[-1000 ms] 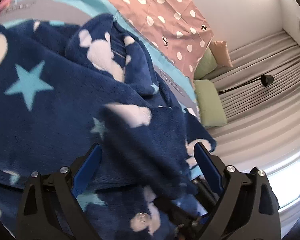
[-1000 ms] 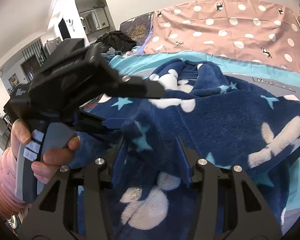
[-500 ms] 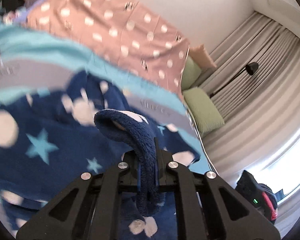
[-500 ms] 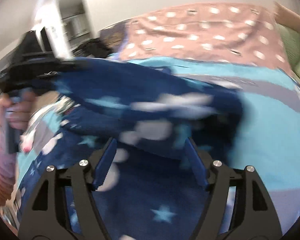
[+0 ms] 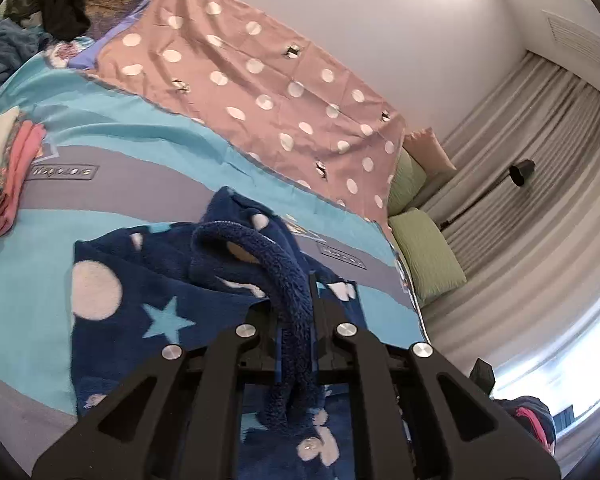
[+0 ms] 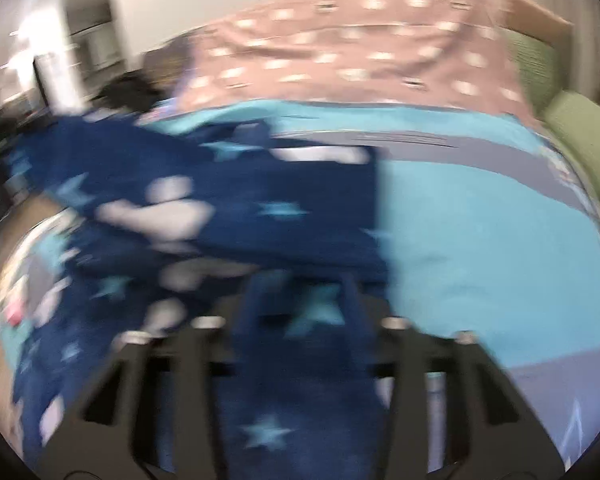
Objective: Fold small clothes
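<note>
Two grippers: your left (image 5: 294,344) pinches fleece (image 5: 140,312) edge, raised above the bed (image 5: 140,152); right (image 6: 300,312) blurry, jaws apart w/ fleece between, grip unclear.

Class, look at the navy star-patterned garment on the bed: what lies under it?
Under the navy garment lies the blue and grey bedsheet, showing on all sides. The sheet directly beneath is covered, so anything there cannot be seen.
</note>
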A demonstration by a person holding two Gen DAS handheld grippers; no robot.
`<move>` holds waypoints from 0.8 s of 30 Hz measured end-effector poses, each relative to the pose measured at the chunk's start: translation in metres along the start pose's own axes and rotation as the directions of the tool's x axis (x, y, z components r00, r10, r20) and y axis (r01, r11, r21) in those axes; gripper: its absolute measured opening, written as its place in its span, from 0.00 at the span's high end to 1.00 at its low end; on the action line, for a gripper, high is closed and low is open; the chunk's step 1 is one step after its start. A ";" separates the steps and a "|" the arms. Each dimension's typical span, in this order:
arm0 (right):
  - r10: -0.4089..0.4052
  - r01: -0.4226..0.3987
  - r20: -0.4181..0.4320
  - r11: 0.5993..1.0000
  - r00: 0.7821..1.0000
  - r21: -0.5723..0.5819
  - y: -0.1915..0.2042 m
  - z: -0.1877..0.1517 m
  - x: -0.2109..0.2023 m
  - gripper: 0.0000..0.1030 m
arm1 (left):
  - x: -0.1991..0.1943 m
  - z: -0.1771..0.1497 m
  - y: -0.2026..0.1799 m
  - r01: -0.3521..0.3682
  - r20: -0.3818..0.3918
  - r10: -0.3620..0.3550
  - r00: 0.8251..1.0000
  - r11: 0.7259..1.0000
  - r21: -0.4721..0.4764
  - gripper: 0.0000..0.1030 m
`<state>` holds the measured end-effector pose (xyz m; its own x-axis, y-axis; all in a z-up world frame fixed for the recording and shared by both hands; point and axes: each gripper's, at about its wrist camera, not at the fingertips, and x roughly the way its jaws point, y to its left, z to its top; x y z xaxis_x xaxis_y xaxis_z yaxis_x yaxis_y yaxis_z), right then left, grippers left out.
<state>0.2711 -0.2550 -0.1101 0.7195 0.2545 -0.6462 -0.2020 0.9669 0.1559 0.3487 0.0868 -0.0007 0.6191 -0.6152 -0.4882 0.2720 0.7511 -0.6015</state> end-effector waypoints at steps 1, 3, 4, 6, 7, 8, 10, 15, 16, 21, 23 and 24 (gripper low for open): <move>0.061 -0.061 -0.022 0.998 0.998 -0.015 0.009 0.001 0.004 0.80 | 0.002 0.002 -0.008 0.017 -0.004 -0.017 1.000 1.000 0.010 0.91; 0.138 -0.138 -0.063 0.990 0.988 -0.003 0.022 0.006 0.021 0.83 | 0.004 0.006 -0.023 0.035 0.001 -0.035 0.999 0.999 0.037 0.91; 0.151 -0.150 -0.072 0.989 0.986 0.018 0.026 0.010 0.031 0.83 | 0.005 0.007 -0.031 0.041 0.008 -0.042 0.999 0.998 0.052 0.91; 0.115 -0.109 -0.068 0.991 0.991 0.083 0.025 0.017 0.054 0.83 | 0.006 0.011 -0.044 0.051 0.024 -0.053 0.998 0.996 0.069 0.91; 0.023 -0.013 -0.074 0.992 0.997 0.126 0.020 0.020 0.064 0.83 | 0.006 0.012 -0.049 0.056 0.032 -0.059 0.998 0.996 0.071 0.91; -0.073 0.086 -0.082 0.982 0.994 0.169 0.012 0.021 0.068 0.88 | 0.004 0.013 -0.053 0.055 0.040 -0.058 0.998 0.996 0.076 0.91; -0.135 0.150 -0.069 0.937 0.989 0.316 -0.018 0.017 0.066 0.99 | -0.003 0.014 -0.057 0.024 0.069 -0.031 0.997 0.995 0.098 0.91; -0.084 0.113 -0.091 0.913 0.992 0.391 -0.048 -0.005 0.054 0.85 | 0.002 0.005 -0.024 -0.049 0.058 0.044 0.997 0.996 0.071 0.91; -0.072 0.100 -0.087 0.922 0.994 0.373 -0.049 -0.008 0.048 0.85 | 0.006 0.003 -0.012 -0.062 0.046 0.060 0.997 0.997 0.049 0.91; -0.055 0.075 -0.074 0.952 0.996 0.295 -0.041 -0.014 0.026 0.64 | 0.018 -0.012 0.050 -0.141 -0.026 0.140 0.990 0.989 -0.052 0.91; -0.073 0.090 -0.074 0.960 0.995 0.265 -0.034 -0.019 0.014 0.60 | 0.019 -0.018 0.067 -0.174 -0.047 0.171 0.984 0.982 -0.074 0.91; -0.089 0.103 -0.064 0.964 0.994 0.245 -0.031 -0.020 0.009 0.60 | 0.020 -0.022 0.078 -0.212 -0.051 0.209 0.977 0.974 -0.083 0.89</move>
<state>0.2710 -0.2834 -0.1359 0.6906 0.1653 -0.7041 0.0419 0.9628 0.2671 0.3659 0.1278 -0.0711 0.6236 -0.4563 -0.6347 0.0722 0.8421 -0.5345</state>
